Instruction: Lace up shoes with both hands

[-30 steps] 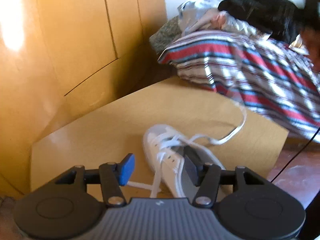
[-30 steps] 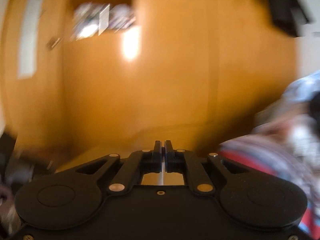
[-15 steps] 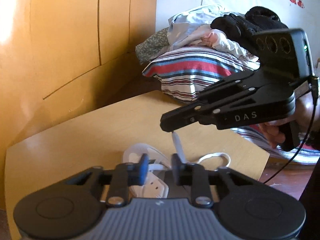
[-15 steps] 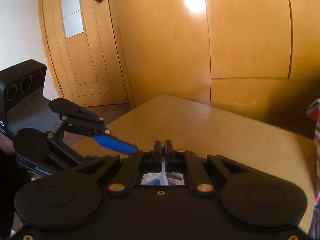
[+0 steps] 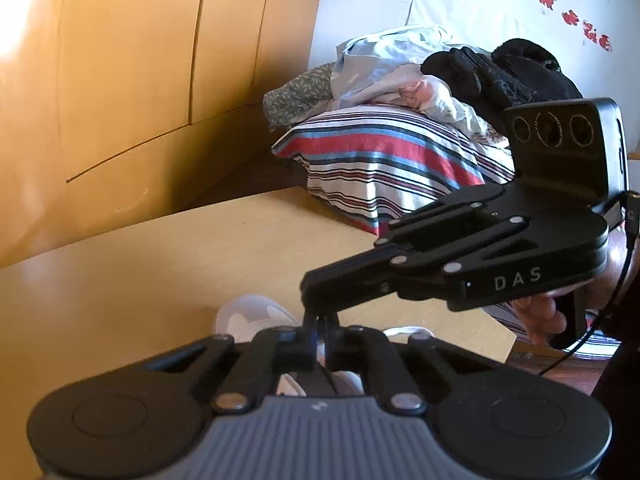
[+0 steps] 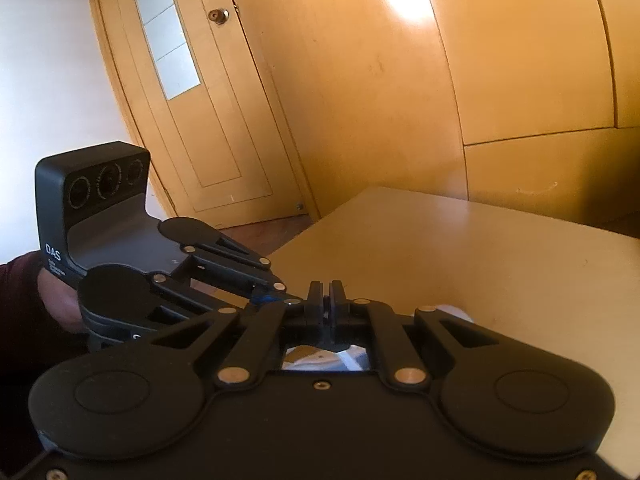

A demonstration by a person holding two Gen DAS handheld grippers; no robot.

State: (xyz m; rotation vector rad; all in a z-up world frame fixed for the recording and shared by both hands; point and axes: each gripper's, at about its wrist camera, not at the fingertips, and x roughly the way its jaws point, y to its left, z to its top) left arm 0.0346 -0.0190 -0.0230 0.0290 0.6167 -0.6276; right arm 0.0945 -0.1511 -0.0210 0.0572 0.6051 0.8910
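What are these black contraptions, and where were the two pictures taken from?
There is no robot here. A person holds a two-finger clamp in each hand, and a camera on each looks along its fingers. One picture looks out from the left gripper, the other from the right gripper. Each picture also shows the other tool. Below them a white shoe lies on a wooden table, waiting to be laced. The left gripper is shut, and the right one's jaws are opening. I cannot tell whether a lace is between either pair. Behind is a striped blanket.
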